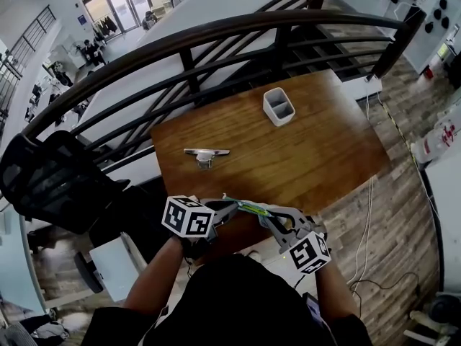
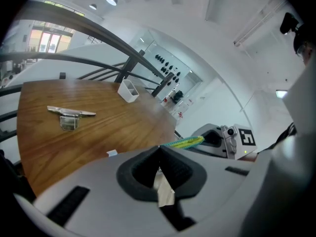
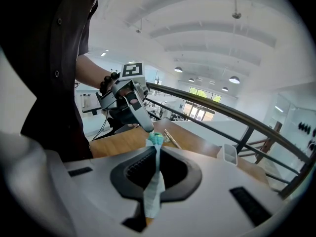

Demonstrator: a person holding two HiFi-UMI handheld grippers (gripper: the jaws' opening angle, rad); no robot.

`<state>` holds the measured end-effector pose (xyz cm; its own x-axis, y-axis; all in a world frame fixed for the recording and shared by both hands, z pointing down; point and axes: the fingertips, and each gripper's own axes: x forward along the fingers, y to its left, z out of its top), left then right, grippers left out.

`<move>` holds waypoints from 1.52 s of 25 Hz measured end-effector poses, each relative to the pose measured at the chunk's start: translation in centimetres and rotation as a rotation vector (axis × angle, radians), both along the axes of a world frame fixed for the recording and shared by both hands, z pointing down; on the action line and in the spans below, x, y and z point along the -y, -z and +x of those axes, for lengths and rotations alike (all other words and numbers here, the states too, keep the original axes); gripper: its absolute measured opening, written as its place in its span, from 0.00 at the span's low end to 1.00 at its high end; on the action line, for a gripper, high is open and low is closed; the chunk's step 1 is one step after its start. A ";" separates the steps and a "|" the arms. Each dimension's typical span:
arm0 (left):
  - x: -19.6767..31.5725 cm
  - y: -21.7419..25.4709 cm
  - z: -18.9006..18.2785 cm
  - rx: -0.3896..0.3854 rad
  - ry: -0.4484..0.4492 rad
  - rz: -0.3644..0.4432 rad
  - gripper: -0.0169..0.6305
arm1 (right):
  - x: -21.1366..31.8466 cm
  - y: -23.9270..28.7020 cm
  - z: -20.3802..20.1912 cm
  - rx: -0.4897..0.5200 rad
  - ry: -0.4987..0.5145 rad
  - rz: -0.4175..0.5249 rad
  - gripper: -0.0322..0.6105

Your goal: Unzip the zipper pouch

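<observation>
The zipper pouch (image 1: 250, 208) is a thin green-and-yellow strip held edge-on in the air just in front of the table's near edge. My left gripper (image 1: 229, 207) is shut on its left end, and a pale flap of the pouch (image 2: 163, 187) shows between the closed pads. My right gripper (image 1: 266, 216) is shut on the other end, where pale fabric with a teal edge (image 3: 155, 147) runs through the closed jaws. In the right gripper view the left gripper (image 3: 144, 126) meets the pouch just beyond my jaws. I cannot make out the zipper pull.
The wooden table (image 1: 317, 157) carries a metal clip (image 1: 206, 154) near its middle and a white two-part holder (image 1: 278, 107) at the far side. A dark railing (image 1: 216, 31) curves behind it. A black chair (image 1: 50, 182) stands at the left.
</observation>
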<state>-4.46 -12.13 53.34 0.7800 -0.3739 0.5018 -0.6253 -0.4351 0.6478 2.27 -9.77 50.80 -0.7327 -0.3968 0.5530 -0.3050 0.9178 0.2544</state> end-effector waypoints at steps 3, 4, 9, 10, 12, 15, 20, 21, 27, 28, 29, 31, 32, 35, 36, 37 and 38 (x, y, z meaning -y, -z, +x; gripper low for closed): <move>0.0 -0.3 -0.5 -0.016 0.022 -0.022 0.05 | 0.0 -0.1 0.0 0.007 -0.008 -0.011 0.05; 0.1 -0.3 -0.6 -0.017 0.027 -0.025 0.05 | 0.1 -0.1 0.0 0.006 -0.008 -0.011 0.05; 0.2 -0.4 -0.7 0.005 0.023 -0.016 0.05 | 0.2 -0.2 -0.1 -0.004 -0.006 -0.008 0.05; 0.2 -0.5 -0.8 0.006 0.025 -0.015 0.05 | 0.2 -0.1 -0.1 -0.002 -0.006 -0.008 0.05; 0.4 -0.7 -1.1 0.014 0.033 -0.015 0.05 | 0.2 -0.1 -0.1 0.006 -0.009 -0.012 0.05; 0.5 -1.1 -1.6 0.019 0.048 -0.025 0.05 | 0.4 0.0 0.2 0.011 -0.012 -0.015 0.05; 0.6 -1.2 -1.6 0.024 0.050 -0.025 0.05 | 0.6 -0.1 0.3 0.005 -0.004 -0.013 0.05; 0.7 -1.3 -1.6 0.025 0.051 -0.024 0.05 | 0.6 -0.1 0.3 0.007 -0.003 -0.012 0.05; 1.1 -1.6 -2.1 0.027 0.071 -0.034 0.05 | 1.0 0.2 0.9 0.024 -0.017 -0.016 0.05; 1.2 -1.6 -2.2 0.024 0.076 -0.036 0.05 | 1.1 0.3 1.0 0.028 -0.019 -0.014 0.05; 1.3 -1.6 -2.4 0.025 0.081 -0.036 0.05 | 1.2 0.4 1.0 0.031 -0.020 -0.011 0.05; 1.4 -1.6 -2.5 0.033 0.081 -0.032 0.05 | 1.2 0.6 1.1 0.036 -0.021 -0.006 0.05; 1.4 -1.6 -2.6 0.036 0.078 -0.029 0.05 | 1.2 0.7 1.1 0.038 -0.021 -0.005 0.05; 1.7 -1.6 -2.5 0.038 0.076 -0.023 0.05 | 1.3 0.9 1.0 0.037 -0.020 -0.001 0.05; 1.8 -1.5 -2.5 0.037 0.077 -0.021 0.05 | 1.3 1.0 0.9 0.034 -0.019 0.000 0.05; 1.9 -1.6 -2.5 0.038 0.079 -0.021 0.05 | 1.4 1.0 0.9 0.032 -0.018 0.001 0.05; 1.9 -1.6 -2.6 0.043 0.083 -0.020 0.05 | 1.4 1.0 0.9 0.034 -0.018 0.004 0.05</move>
